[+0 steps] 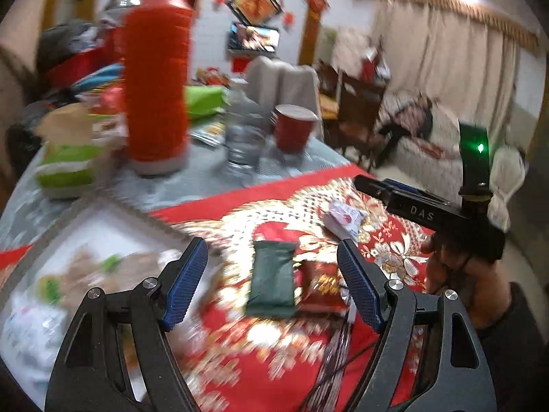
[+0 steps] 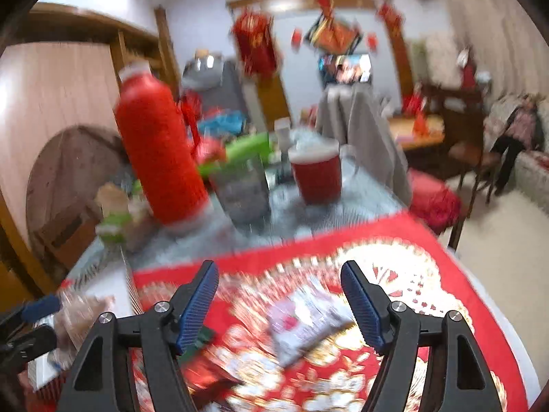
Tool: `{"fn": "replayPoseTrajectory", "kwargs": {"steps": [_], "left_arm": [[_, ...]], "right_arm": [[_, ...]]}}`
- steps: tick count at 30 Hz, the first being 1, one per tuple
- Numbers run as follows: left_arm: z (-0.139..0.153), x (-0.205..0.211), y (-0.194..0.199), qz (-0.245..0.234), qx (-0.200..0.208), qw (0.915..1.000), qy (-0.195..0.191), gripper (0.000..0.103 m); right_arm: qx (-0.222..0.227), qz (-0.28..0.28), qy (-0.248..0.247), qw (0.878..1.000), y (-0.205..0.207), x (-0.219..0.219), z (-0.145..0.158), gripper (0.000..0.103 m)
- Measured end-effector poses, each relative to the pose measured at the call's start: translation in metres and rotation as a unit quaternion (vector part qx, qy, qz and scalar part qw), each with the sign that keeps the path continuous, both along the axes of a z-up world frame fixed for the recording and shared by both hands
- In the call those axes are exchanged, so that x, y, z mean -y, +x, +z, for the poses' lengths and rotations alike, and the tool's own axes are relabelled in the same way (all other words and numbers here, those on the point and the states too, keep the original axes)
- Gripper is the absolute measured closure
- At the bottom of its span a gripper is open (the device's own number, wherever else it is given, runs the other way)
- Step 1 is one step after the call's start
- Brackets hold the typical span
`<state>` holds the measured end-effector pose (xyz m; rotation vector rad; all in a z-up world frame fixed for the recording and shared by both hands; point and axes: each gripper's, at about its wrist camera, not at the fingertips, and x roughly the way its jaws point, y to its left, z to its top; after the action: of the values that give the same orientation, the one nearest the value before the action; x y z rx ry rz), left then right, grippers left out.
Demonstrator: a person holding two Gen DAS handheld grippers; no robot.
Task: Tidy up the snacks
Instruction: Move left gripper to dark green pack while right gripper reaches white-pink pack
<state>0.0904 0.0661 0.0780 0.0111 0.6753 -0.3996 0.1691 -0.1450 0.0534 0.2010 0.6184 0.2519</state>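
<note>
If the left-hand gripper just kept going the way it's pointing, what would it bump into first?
Most likely the dark green snack packet lying on the red cloth, right between the open left gripper fingers. The picture is blurred, so depth is uncertain.

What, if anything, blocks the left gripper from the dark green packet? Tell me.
Nothing visible. The left gripper is open, and the dark green packet lies flat on the red cloth straight ahead between its fingers. A red packet lies against its right side, not in front.

**Snacks on red cloth, tray at left**

Dark green packet (image 1: 272, 279) lies flat, touching a red-gold packet (image 1: 320, 285) on its right. White packet (image 1: 345, 219) lies apart, farther back. White tray (image 1: 103, 230) holds blurred snack bags (image 1: 85, 274).
</note>
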Motion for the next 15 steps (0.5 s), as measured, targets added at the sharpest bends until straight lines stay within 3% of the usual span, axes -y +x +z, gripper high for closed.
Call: {"fn": "replayPoseTrajectory", "kwargs": {"steps": [6, 11, 15], "left_arm": [[-0.038, 0.046, 0.042, -0.013, -0.03, 0.9977, 0.059, 0.025], [-0.059, 0.043, 0.057, 0.002, -0.064, 0.9954, 0.072, 0.025], [-0.063, 0.038, 0.058, 0.001, -0.074, 0.9951, 0.065, 0.024]], "right_arm": [[-0.03, 0.066, -0.026, 0.997, 0.017, 0.001, -0.013, 0.031], [-0.046, 0.114, -0.092, 0.988, 0.025, -0.013, -0.025, 0.031], [-0.079, 0.122, -0.111, 0.983, 0.033, -0.018, -0.037, 0.031]]}}
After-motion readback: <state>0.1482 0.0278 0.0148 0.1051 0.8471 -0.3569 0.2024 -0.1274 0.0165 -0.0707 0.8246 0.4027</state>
